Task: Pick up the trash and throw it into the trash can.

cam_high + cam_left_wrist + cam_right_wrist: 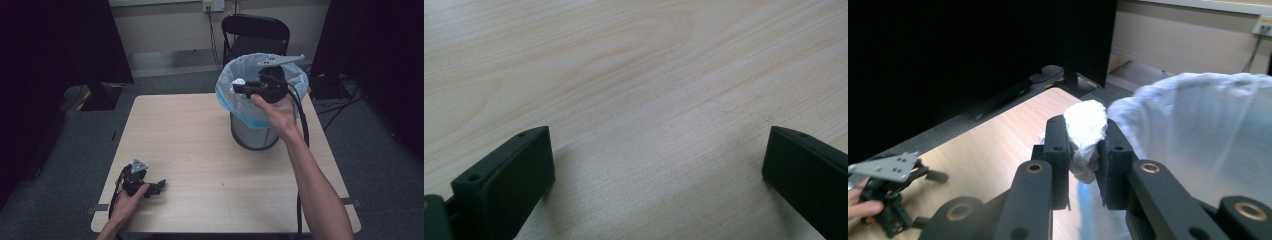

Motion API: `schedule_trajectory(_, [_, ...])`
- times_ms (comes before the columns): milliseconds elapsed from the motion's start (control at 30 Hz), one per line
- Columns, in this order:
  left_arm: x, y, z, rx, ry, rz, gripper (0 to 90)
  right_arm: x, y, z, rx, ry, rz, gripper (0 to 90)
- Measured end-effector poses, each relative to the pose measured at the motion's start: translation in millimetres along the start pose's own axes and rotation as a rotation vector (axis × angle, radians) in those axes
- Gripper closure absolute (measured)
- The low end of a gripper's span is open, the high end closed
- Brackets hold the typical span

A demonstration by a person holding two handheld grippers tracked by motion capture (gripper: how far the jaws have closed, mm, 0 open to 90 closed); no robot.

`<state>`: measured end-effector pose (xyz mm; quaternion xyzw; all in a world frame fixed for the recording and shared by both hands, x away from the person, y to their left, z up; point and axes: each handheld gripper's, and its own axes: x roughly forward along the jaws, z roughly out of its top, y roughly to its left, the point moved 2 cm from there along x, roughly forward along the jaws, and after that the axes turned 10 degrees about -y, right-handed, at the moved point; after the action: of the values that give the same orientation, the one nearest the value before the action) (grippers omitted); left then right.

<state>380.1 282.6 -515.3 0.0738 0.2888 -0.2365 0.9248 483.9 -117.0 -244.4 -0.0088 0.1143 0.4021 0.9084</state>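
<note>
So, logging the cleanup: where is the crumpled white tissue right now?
The tissue is pinched in the right gripper, held at the bin's rim on the table's far right.

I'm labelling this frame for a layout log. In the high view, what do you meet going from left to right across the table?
Left gripper resting on the table, jaws open → bare tabletop → white crumpled tissue clamped by the right gripper over the bin's rim → bin with a blue liner.
</note>
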Motion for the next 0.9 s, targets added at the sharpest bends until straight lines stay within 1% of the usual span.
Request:
schedule_trajectory(33, [0.3,-0.5,0.0,-0.007,-0.005,0.001,0.0,0.2,-2.6,0.4,0.004,0.003,-0.006,78.1])
schedule_trajectory(67, [0.0,0.0,0.0,0.000,0.000,0.001,0.0,0.6,-5.9,0.6,0.012,0.010,-0.008,78.1])
schedule_trajectory(133, [0.0,0.0,0.0,0.000,0.000,0.001,0.0,1.1,-11.8,0.5,0.021,0.028,-0.023,78.1])
schedule_trajectory(233, [0.1,-0.1,0.0,-0.001,-0.001,0.000,0.0,1.4,-16.1,-0.5,0.021,0.042,-0.065,77.9])
schedule_trajectory(267, [0.0,-0.1,0.0,-0.001,0.000,0.001,0.0,1.6,-17.2,-1.1,0.018,0.053,-0.093,77.7])
schedule_trajectory(300, [0.0,0.0,0.0,0.000,0.000,0.001,0.0,2.1,-18.1,-1.7,0.023,0.055,-0.102,77.5])
schedule_trajectory(367, [0.0,0.0,0.0,0.000,0.000,0.001,0.0,2.3,-19.7,-2.7,0.021,0.064,-0.134,76.8])
schedule_trajectory(400, [0.0,0.0,0.0,0.000,0.000,0.001,0.0,2.4,-20.6,-3.2,0.024,0.068,-0.141,76.0])
schedule_trajectory(433, [0.4,-0.6,0.0,-0.008,-0.006,0.002,0.0,2.2,-21.0,-3.3,0.021,0.068,-0.152,74.8])
schedule_trajectory(467, [0.0,-0.1,0.0,0.000,0.000,0.000,0.0,1.8,-21.9,-3.5,0.022,0.070,-0.160,71.8])
schedule_trajectory(500, [0.0,-0.1,0.0,-0.001,0.000,0.000,0.0,1.5,-22.7,-3.9,0.032,0.066,-0.162,67.9])
schedule_trajectory(567, [0.3,-0.5,0.0,-0.007,-0.004,0.001,0.0,1.8,-23.8,-4.6,0.031,0.074,-0.182,59.0])
schedule_trajectory(633, [0.0,-0.1,0.0,-0.001,0.000,0.000,0.0,2.2,-24.5,-5.7,0.032,0.081,-0.189,54.4])
schedule_trajectory(667, [0.0,0.0,0.0,0.000,0.000,0.000,0.0,1.9,-24.5,-5.8,0.026,0.079,-0.202,52.8])
schedule_trajectory(700, [0.0,-0.1,0.0,-0.001,-0.001,0.001,0.0,1.7,-24.4,-5.9,0.028,0.076,-0.199,52.2])
schedule_trajectory(733, [0.0,0.0,0.0,0.000,0.000,0.000,0.0,1.7,-24.3,-6.1,0.034,0.070,-0.189,49.5])
schedule_trajectory(767, [0.0,0.0,0.0,0.000,0.000,0.001,0.0,1.8,-24.4,-6.4,0.039,0.063,-0.182,49.2])
schedule_trajectory(800, [0.3,-0.4,0.0,-0.006,-0.004,0.002,0.0,1.9,-24.7,-6.8,0.044,0.065,-0.186,49.2])
schedule_trajectory(833, [0.0,-0.1,0.0,-0.001,-0.001,0.000,0.0,2.0,-24.6,-7.1,0.041,0.068,-0.193,49.2])
schedule_trajectory(900, [0.3,-0.4,0.0,-0.006,-0.004,0.001,0.0,1.7,-23.4,-7.4,0.045,0.060,-0.182,49.2])
